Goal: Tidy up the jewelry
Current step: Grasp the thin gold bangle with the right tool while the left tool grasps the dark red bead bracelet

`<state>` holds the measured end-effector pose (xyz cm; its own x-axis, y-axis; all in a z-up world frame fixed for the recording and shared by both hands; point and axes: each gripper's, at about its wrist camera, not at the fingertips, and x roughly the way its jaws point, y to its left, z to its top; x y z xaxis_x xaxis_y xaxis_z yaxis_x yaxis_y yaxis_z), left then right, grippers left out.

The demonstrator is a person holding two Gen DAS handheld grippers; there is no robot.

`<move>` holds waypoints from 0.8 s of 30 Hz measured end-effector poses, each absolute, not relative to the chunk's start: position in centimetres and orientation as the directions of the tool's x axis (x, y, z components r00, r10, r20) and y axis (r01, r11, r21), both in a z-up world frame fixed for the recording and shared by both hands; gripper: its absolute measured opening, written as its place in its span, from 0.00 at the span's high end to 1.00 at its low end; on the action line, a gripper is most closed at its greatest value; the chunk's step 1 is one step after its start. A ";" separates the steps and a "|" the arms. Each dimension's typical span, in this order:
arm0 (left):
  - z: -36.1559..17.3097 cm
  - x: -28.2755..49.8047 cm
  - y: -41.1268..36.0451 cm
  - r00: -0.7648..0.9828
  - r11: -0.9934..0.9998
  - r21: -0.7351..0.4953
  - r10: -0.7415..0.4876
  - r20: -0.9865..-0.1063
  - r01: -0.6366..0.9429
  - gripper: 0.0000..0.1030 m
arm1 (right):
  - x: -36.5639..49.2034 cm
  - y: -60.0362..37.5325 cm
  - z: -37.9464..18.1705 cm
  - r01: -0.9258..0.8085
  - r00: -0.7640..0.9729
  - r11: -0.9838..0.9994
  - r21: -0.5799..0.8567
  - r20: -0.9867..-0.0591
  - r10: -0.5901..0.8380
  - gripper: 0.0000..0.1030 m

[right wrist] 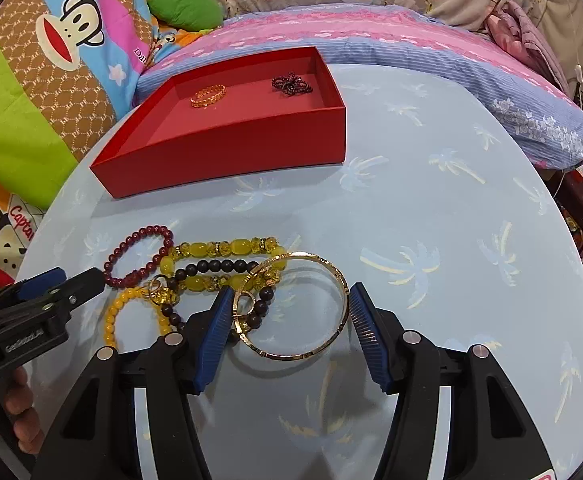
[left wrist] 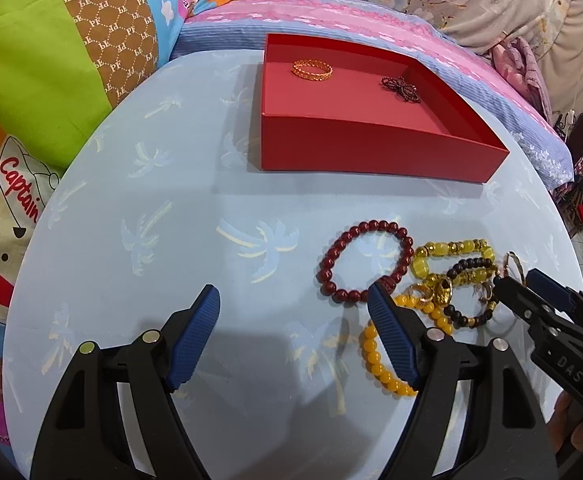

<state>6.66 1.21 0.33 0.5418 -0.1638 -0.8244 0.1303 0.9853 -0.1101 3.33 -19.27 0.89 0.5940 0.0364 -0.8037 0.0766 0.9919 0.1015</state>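
Observation:
A red tray (left wrist: 371, 148) (right wrist: 227, 152) sits at the far side of the round table and holds a gold ring (left wrist: 312, 69) (right wrist: 208, 94) and a dark beaded ornament (left wrist: 400, 88) (right wrist: 291, 84). A pile of jewelry lies nearer: a dark red bead bracelet (left wrist: 331, 264) (right wrist: 115, 258), yellow bead bracelets (left wrist: 449, 249) (right wrist: 227, 247), an orange-yellow bracelet (left wrist: 373, 356) (right wrist: 112, 316), a black bead bracelet (right wrist: 211, 267) and a gold bangle (right wrist: 341, 280). My right gripper (right wrist: 289, 332) is open with its fingers on either side of the bangle. My left gripper (left wrist: 293, 336) is open and empty, left of the pile.
The table (left wrist: 171, 240) wears a light blue palm-print cover. Colourful cartoon bedding (left wrist: 51, 80) lies to the left and a pink and blue quilt (right wrist: 411, 40) behind the tray. The right gripper also shows in the left wrist view (left wrist: 523, 280).

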 end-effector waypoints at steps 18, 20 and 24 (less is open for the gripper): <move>-0.5 9.3 -1.1 0.536 0.972 -0.067 -0.180 -0.825 0.223 0.83 | 4.1 -18.2 1.0 0.050 0.587 0.992 0.118 -0.807 0.067 0.45; -0.4 9.4 -1.0 0.525 0.968 -0.088 -0.201 -0.827 0.233 0.92 | 4.2 -18.2 1.0 0.050 0.587 0.992 0.119 -0.807 0.068 0.45; 0.1 9.2 -0.9 0.533 0.965 -0.095 -0.216 -0.818 0.245 0.93 | 4.2 -18.2 1.3 0.047 0.591 0.992 0.121 -0.804 0.070 0.45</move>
<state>9.20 -0.95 0.09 0.5333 -0.2161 -0.8179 0.2453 0.9648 -0.0949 4.23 -18.22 1.32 0.5910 0.0697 -0.8037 0.0474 0.9915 0.1208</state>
